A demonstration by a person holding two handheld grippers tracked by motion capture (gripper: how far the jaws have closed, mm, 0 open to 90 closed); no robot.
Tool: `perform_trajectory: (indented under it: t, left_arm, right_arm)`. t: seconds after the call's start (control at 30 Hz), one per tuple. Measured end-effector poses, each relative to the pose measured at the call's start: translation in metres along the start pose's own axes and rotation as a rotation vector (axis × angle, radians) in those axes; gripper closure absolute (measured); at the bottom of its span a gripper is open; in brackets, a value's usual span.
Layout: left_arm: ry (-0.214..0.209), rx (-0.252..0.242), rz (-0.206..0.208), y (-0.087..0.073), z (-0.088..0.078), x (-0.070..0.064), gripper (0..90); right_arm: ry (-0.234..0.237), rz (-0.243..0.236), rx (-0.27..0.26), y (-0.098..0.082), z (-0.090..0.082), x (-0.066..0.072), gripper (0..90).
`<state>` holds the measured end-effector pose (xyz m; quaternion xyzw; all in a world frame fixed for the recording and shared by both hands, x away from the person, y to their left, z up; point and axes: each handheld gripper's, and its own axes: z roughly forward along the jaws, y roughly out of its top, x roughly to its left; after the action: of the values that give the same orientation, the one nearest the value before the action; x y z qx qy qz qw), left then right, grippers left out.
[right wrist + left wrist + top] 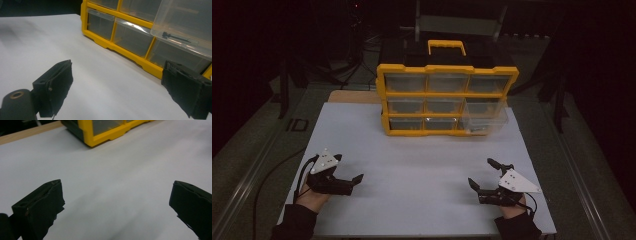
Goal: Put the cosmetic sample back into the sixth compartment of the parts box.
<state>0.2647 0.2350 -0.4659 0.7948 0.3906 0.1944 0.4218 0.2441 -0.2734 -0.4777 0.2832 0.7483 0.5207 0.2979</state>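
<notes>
A yellow organiser cabinet (444, 97) with clear drawers stands upright at the back of the white table (412, 170). One clear drawer (484, 119) on its right side is pulled out; in the right gripper view this drawer (185, 27) holds a dark screw (173, 36). My left gripper (348, 169) rests at the front left, open, nothing between its jaws. My right gripper (482, 172) rests at the front right, open and empty too. The left gripper view catches the cabinet's lower corner (105, 132) far ahead.
A wooden board edge (354, 96) shows behind the white surface at the back left. Dark floor and stands surround the table. A cable (272, 175) trails off the left side from my left gripper. Bare table lies between the grippers and the cabinet.
</notes>
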Motion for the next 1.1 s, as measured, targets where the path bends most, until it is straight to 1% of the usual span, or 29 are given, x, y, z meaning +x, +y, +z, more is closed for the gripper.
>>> perform_trajectory:
  t: [0.07,0.17,0.2,0.27,0.33,0.37,0.4,0.43,0.5,0.6,0.7,0.77,0.83,0.9,1.0,1.03,1.1]
  left_arm:
    - [0.028,-0.003,-0.016,-0.006,0.000,0.001,0.1]
    - [0.064,-0.010,-0.053,-0.014,0.000,0.002,0.1]
    - [0.085,-0.010,-0.068,-0.017,0.000,0.003,0.1]
    - [0.107,-0.020,-0.087,-0.021,0.000,0.002,0.1]
    - [0.149,-0.017,-0.092,-0.025,0.000,0.001,0.1]
    - [0.174,-0.017,-0.102,-0.027,0.001,0.001,0.1]
    - [0.174,-0.017,-0.102,-0.027,0.001,0.001,0.1]
    - [0.203,-0.029,-0.127,-0.030,0.002,-0.001,0.1]
    - [0.236,-0.028,-0.113,-0.032,0.003,-0.004,0.1]
    - [0.241,-0.036,-0.106,-0.034,0.006,-0.008,0.1]
    - [0.264,-0.054,-0.113,-0.036,0.005,-0.009,0.1]
    - [0.289,-0.071,-0.116,-0.037,0.005,-0.010,0.1]
    - [0.301,-0.091,-0.118,-0.039,0.004,-0.011,0.1]
    - [0.318,-0.095,-0.113,-0.040,0.004,-0.012,0.1]
    - [0.326,-0.103,-0.117,-0.041,0.005,-0.013,0.1]
    - [0.342,-0.106,-0.123,-0.043,0.006,-0.013,0.1]
    - [0.348,-0.098,-0.129,-0.043,0.007,-0.013,0.1]
  right_arm:
    - [0.000,0.000,-0.001,0.000,0.000,0.000,10.2]
    - [-0.001,0.002,0.000,0.000,0.000,-0.001,10.2]
    - [-0.001,0.001,-0.001,0.000,-0.001,-0.001,10.2]
    - [-0.002,0.002,0.001,0.000,-0.001,-0.001,10.2]
    - [0.001,0.006,-0.001,0.000,-0.001,-0.001,10.2]
    - [0.000,0.004,0.002,0.000,0.000,-0.001,10.2]
    - [0.000,0.004,0.002,0.000,0.000,-0.001,10.2]
    - [0.000,0.001,0.003,0.000,0.000,-0.001,10.2]
    - [0.002,-0.001,0.003,0.000,0.000,0.000,10.2]
    - [0.002,0.006,0.001,-0.001,0.000,-0.001,10.2]
    - [0.004,0.003,0.002,-0.001,0.000,-0.001,10.2]
    - [0.002,0.000,0.004,-0.001,-0.001,-0.001,10.2]
    - [0.005,0.002,0.002,-0.001,0.000,-0.001,10.2]
    - [0.008,0.003,0.007,-0.001,0.000,-0.001,10.2]
    - [0.011,0.002,0.009,-0.002,0.000,-0.001,10.2]
    - [0.012,0.002,0.011,-0.002,0.000,-0.001,10.2]
    - [0.017,0.001,0.017,-0.003,0.001,-0.001,10.2]
